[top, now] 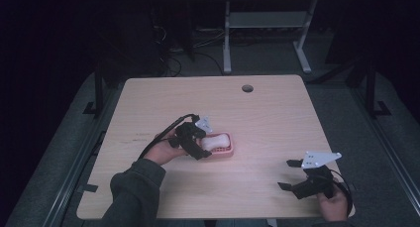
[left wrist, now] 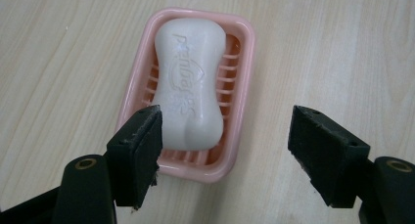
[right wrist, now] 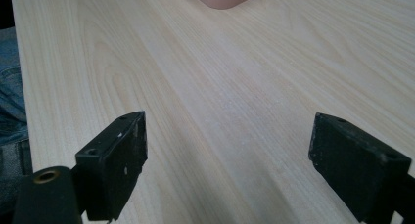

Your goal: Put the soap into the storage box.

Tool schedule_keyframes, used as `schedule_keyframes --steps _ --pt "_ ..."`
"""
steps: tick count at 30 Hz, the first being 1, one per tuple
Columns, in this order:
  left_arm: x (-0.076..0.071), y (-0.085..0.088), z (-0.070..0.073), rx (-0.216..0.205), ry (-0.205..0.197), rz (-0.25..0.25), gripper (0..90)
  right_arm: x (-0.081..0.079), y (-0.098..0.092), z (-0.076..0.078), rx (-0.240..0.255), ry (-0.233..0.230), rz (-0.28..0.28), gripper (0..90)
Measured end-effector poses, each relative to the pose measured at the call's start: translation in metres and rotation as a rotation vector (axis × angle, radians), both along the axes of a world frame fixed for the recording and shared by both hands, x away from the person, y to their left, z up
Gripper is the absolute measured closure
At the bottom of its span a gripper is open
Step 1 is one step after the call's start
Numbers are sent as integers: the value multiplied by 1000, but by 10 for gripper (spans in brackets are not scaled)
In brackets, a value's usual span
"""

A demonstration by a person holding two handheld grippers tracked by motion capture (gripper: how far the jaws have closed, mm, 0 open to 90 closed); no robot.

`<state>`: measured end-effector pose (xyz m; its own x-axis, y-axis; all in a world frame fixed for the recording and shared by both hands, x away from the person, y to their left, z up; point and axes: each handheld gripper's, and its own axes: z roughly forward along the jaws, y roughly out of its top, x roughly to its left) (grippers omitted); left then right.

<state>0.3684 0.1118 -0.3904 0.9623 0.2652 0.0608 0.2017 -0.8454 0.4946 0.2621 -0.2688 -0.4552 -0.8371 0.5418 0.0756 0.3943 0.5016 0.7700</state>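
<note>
What we count on the tabletop

We count one white soap bar (left wrist: 190,82), one pink soap dish (left wrist: 243,77), one tabletop (top: 277,113) with one round hole (top: 247,88), and two grippers, a left gripper (left wrist: 227,136) and a right gripper (right wrist: 230,160)

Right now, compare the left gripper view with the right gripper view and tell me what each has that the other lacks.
The left gripper view alone has the white soap bar, with raised lettering, lying in the slatted pink soap dish between the open left gripper fingers. The right gripper view alone has blue fabric at the table's edge, and the open right gripper over bare wood. Both share the light wooden table and the dish.
</note>
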Motion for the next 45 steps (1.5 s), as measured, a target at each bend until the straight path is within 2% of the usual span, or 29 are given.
schedule_keyframes --steps 11,17,23,32,38,43,44,45 --pt "-9 11 -10 -3 4 3 285 0 -2 -1 0 3 -19 141" --pt "-16 16 -9 -13 -13 1 276 0 -2 -2 -3 5 -17 141" --pt "-19 26 -7 -38 -7 20 276 -1 -3 -2 -2 5 -20 141" --pt "-29 34 -5 -20 -24 15 273 -1 -3 -2 -2 6 -23 141" --pt "-34 42 -11 -31 3 25 273 -2 -3 -2 -2 10 -25 141" --pt "-39 44 -17 -32 4 29 270 -2 -3 -3 -5 12 -27 141" --pt "-39 44 -17 -20 4 23 270 -2 -3 -3 -5 12 -27 141" --pt "-40 45 -19 -29 5 33 269 -2 -3 -3 -5 14 -27 141"
